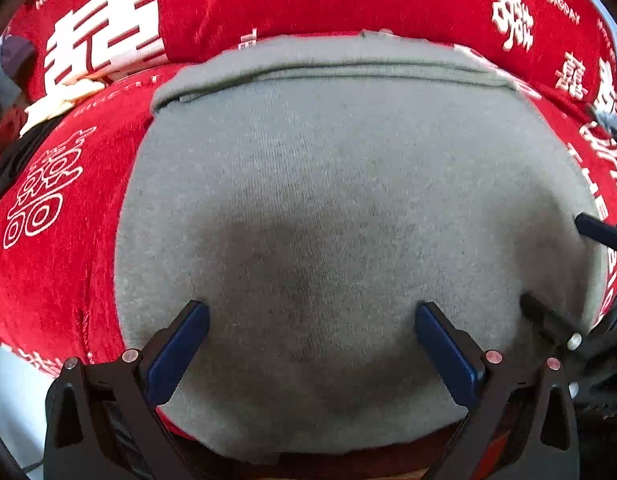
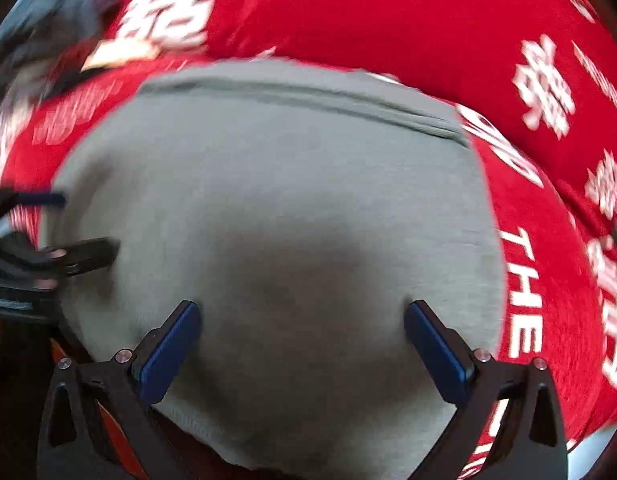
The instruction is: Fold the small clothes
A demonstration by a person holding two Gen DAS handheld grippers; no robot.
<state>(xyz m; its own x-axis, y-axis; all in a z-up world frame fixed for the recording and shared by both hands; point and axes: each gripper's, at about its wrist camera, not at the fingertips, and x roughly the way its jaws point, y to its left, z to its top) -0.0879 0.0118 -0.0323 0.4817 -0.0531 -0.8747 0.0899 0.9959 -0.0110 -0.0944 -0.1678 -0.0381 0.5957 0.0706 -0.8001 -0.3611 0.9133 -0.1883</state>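
The folded grey garment (image 1: 348,200) fills the centre of both my views, lying flat on a red cloth with white lettering (image 1: 60,240), its doubled edge running across the upper part of the frame. My left tool (image 1: 312,344) is spread wide over its near edge, holding nothing. My right tool (image 2: 302,340) is equally wide and empty; that view is blurred.

Grey knit garment (image 1: 340,184), folded into compact rounded rectangle, lying flat on red printed cloth (image 1: 56,280). Folded layer edge with seam runs along far side. Surface smooth, near edge slightly curved.
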